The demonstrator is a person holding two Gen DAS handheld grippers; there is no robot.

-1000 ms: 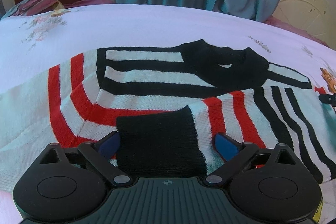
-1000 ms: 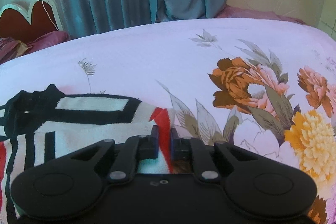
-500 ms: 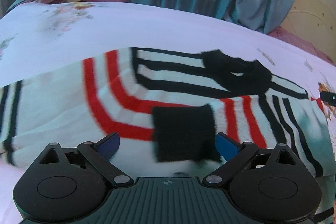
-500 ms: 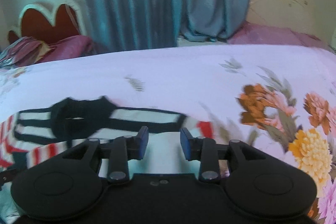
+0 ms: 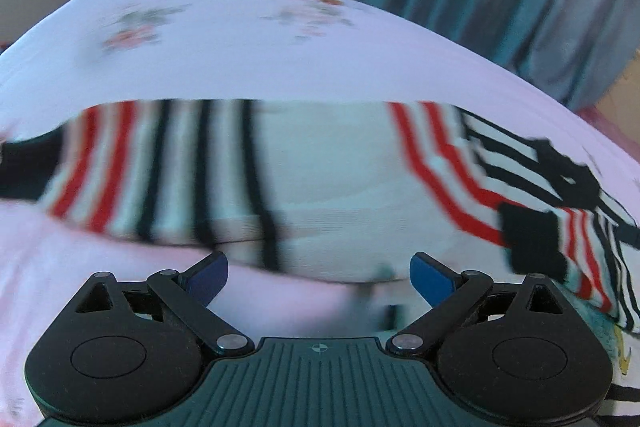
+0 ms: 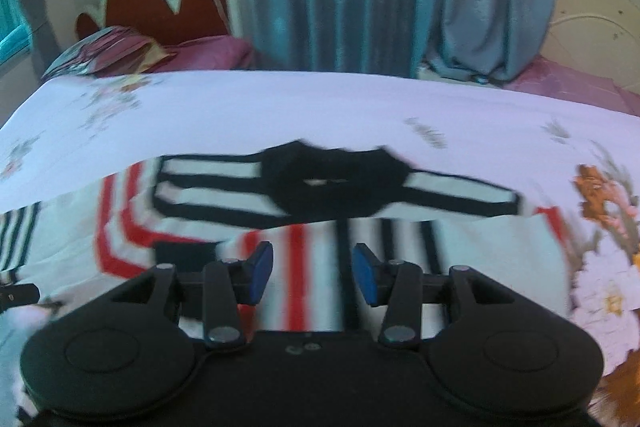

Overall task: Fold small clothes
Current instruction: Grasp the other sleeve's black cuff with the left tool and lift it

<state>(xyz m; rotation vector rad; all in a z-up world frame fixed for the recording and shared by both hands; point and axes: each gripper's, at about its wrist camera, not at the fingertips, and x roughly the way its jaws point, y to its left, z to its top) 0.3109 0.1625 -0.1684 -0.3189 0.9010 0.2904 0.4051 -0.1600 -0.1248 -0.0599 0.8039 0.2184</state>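
Since a second ago the right gripper (image 6: pixel 313 274) has let go of the sweater (image 6: pixel 328 227) and spread open; the left gripper (image 5: pixel 319 275) has swung left, wide open and empty. The striped sweater lies on the bed (image 6: pixel 280 107), sleeve folded across, its edges blurred and lower part hidden behind both grippers.

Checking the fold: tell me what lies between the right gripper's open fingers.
Right wrist view: the striped sweater, a red and a black stripe, lies between the right gripper fingers.
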